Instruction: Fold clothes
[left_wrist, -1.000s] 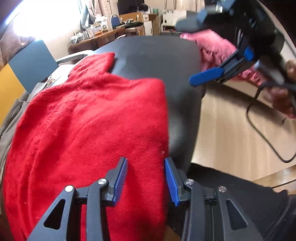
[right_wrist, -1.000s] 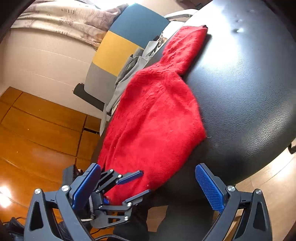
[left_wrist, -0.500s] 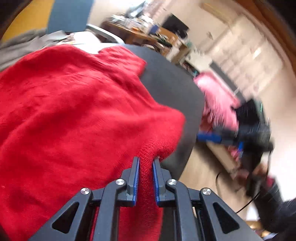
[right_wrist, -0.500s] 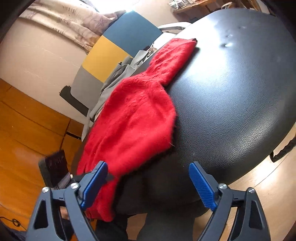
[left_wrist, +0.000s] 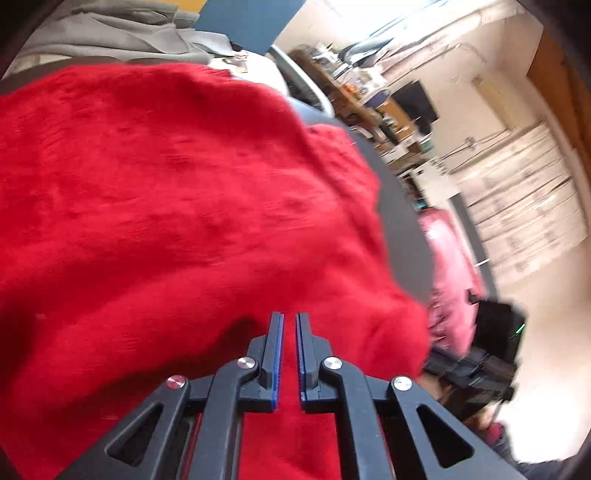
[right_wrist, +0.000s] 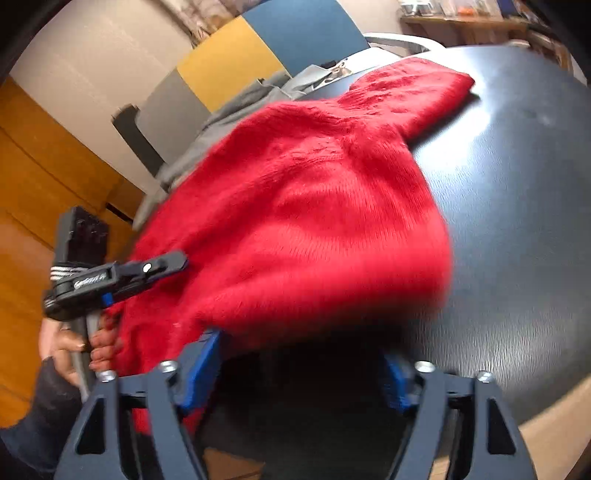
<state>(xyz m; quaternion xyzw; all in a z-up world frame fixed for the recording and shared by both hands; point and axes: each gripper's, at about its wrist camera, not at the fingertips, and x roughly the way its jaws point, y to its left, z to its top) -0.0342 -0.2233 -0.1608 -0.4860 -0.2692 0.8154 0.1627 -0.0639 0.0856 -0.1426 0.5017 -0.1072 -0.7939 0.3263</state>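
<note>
A red sweater (right_wrist: 295, 221) lies draped over the black worktop (right_wrist: 517, 221), its near edge pinched in the left hand-held gripper (left_wrist: 289, 317), apparently lifted for a fold; the right hand-held gripper (right_wrist: 299, 369) waits wide open, holding nothing

Bright daylight, motion blur throughout, fisheye edges dark, tabletop (right_wrist: 517, 229) glare.

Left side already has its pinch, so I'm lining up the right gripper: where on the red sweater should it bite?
Probably the near hem of the red sweater, where it lifts off the black table just ahead of the open right gripper. Come straight in from the near edge; that loose hanging edge fits between the fingers. The left gripper holds the same hem further along.
</note>
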